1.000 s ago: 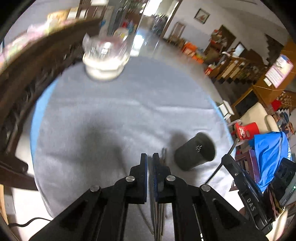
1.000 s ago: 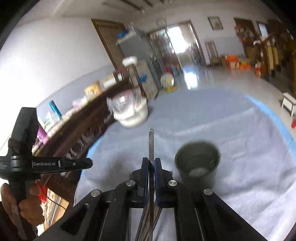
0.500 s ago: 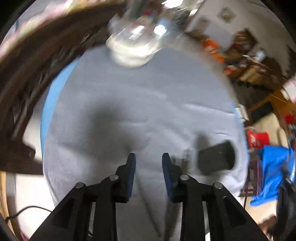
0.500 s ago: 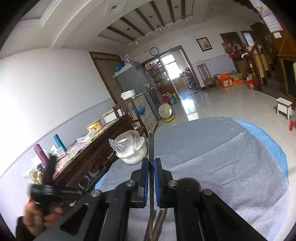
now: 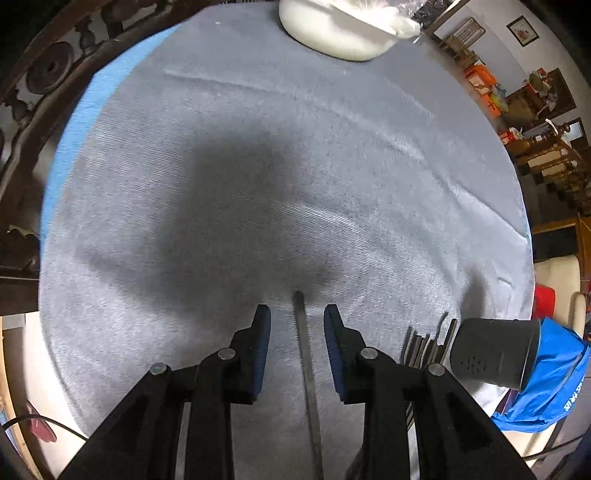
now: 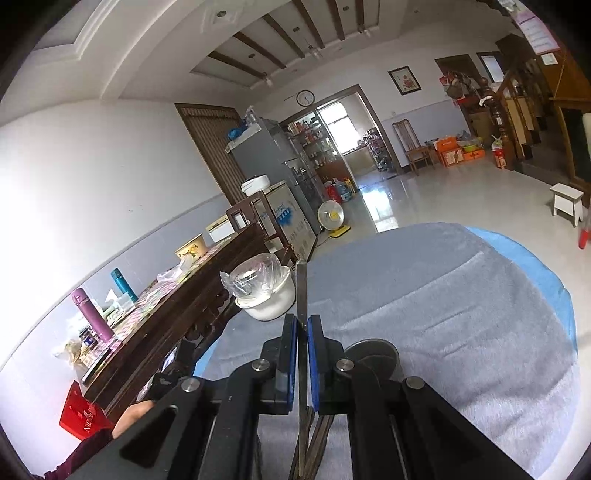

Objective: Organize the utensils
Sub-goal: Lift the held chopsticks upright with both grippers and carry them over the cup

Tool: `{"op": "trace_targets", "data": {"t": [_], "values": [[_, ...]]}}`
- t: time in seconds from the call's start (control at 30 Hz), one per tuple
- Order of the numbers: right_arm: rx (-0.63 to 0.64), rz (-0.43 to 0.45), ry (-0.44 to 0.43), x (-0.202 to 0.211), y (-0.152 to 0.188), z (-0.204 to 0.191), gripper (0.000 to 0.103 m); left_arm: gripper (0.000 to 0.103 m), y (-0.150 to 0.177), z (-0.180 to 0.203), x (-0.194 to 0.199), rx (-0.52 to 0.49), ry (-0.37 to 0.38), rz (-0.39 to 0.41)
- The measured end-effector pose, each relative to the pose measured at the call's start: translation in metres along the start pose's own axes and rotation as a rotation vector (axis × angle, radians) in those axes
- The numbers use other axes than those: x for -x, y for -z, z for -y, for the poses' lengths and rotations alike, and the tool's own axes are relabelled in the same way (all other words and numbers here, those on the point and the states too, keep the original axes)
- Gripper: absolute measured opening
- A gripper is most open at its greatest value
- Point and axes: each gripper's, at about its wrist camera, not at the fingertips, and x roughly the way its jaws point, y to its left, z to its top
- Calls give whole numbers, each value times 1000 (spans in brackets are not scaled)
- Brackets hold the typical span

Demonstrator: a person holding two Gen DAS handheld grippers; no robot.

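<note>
In the left wrist view my left gripper (image 5: 297,326) is open, its jaws on either side of a single grey metal utensil handle (image 5: 306,365) lying on the grey cloth. A bundle of several utensils (image 5: 424,347) lies to its right, next to a black utensil holder (image 5: 493,356). In the right wrist view my right gripper (image 6: 302,326) is shut on a flat metal utensil (image 6: 301,288) that points up. The black holder's rim (image 6: 373,354) shows just behind its right finger. More utensils (image 6: 314,443) lie below the jaws.
A white bowl covered in clear plastic (image 5: 343,26) (image 6: 264,291) stands at the far side of the round table (image 5: 258,166). A dark wooden bench (image 6: 177,317) runs along the table's left. A blue cloth (image 5: 554,376) hangs at the right.
My left gripper has opened and moved left, down over a single utensil. My right gripper has tilted upward with its utensil, so the holder dropped low in its view.
</note>
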Motion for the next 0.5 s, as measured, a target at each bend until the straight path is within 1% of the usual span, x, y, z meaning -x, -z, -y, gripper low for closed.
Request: {"op": "trace_targets", "data": {"t": [0.1,0.2,0.27,0.3,0.33,0.4,0.5], "values": [[0,0,2,-1,1,0,7,30,2,3,-10,8,8,-20],[2,-3,5,-2,1,0,7,30,2,8,-21,-5,13,-39],[-1,-6,3,-2,1,1,7,23,2,7,-26,-5,6,-45],[0,-6,4,-2,1,1,7,15,0,6,-30,-9,-2,-41],[1,-4,7,-2,2,0,7,9,0,7,-31,-16,-12,-29],[0,-2,6,-2,2,0,7,8,-1,7,-32,-23,-2,-26],[12,13,18,-2,1,-2,7,8,1,10,-22,-40,11,14]]}}
